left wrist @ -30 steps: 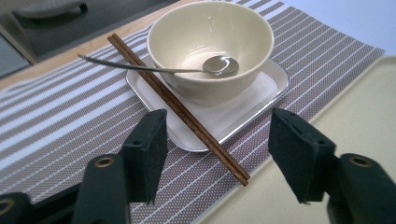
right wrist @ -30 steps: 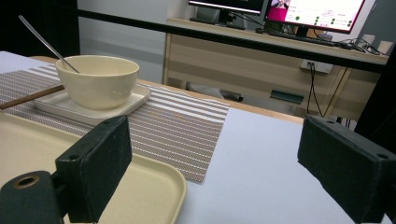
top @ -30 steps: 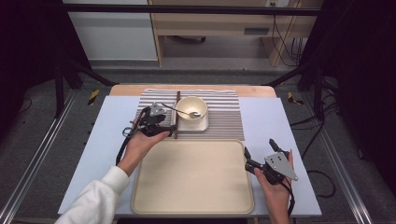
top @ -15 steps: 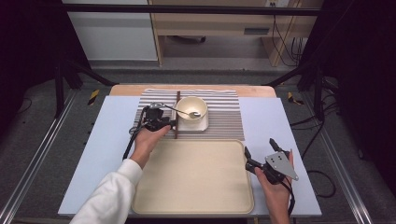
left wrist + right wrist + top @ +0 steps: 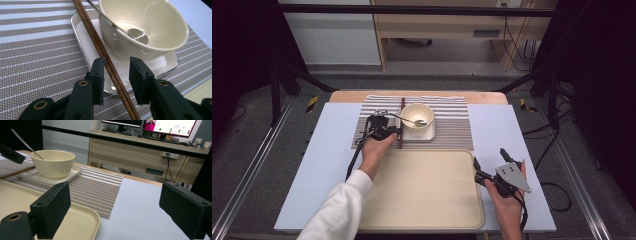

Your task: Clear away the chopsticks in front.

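— Chopsticks [image 5: 105, 56] lying on the striped placemat [image 5: 452, 127], propped against the white square plate [image 5: 85, 40], at nine o'clock of the cream bowl [image 5: 417, 116]. Left gripper [image 5: 116, 75]?

— Spread wide, straddling the chopsticks, not yet clamped. Right gripper [image 5: 490, 161] also parted, holding nothing, at three o'clock of the beige tray [image 5: 422, 190].

— Surface?

— Pale blue table [image 5: 327, 150]; metal spoon [image 5: 135, 33] resting in the bowl. Beyond, at twelve o'clock, wooden desk [image 5: 150, 152] with monitor [image 5: 170, 126].

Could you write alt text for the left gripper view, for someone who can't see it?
An open black claw straddles a pair of brown chopsticks lying on a striped placemat. Just beyond, a cream bowl holding a metal spoon sits on a small square plate.
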`<state>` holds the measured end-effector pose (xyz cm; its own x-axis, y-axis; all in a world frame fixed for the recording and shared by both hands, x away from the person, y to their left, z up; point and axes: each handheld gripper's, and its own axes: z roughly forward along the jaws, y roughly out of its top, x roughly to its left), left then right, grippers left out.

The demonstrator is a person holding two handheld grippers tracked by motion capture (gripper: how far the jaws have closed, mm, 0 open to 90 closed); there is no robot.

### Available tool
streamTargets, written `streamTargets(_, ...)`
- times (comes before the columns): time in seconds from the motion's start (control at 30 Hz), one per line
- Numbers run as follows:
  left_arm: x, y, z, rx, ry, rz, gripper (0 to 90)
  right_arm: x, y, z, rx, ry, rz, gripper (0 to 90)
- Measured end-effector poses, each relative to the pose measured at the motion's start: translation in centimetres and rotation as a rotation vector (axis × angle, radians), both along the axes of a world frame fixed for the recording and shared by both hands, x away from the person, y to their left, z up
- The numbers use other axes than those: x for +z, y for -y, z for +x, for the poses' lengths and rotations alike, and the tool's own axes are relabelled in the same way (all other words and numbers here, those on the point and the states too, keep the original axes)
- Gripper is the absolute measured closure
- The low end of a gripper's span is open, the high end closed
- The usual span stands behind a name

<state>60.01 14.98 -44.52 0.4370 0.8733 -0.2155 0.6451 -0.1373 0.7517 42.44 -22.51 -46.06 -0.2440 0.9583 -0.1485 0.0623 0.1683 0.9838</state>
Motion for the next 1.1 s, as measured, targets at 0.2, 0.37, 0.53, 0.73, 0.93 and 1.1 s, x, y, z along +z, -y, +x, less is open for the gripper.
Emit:
streamTargets(0.2,-0.4,0.0,0.3,0.022,-0.017,-0.007,68.3,0.0,0.1,0.0,-0.003,-0.001,-0.003,10.2)
streamTargets(0.37,-0.8,-0.1,0.5,0.043,-0.042,-0.05,69.0,0.0,0.1,0.0,-0.001,-0.003,-0.002,10.2)
streamTargets(0.53,-1.0,0.2,0.5,0.04,-0.049,-0.045,69.6,0.0,0.1,0.0,0.0,-0.003,-0.002,10.2)
streamTargets(0.73,-1.3,0.3,0.6,0.052,-0.055,-0.045,70.9,0.0,0.1,0.0,0.0,-0.003,-0.002,10.2)
streamTargets(0.93,-1.4,0.3,0.7,0.058,-0.058,-0.047,73.9,0.0,0.1,0.0,0.002,-0.004,-0.004,10.2)
streamTargets(1.1,-1.6,0.4,0.8,0.065,-0.063,-0.057,75.4,0.0,0.2,0.0,0.002,-0.004,-0.004,10.2)
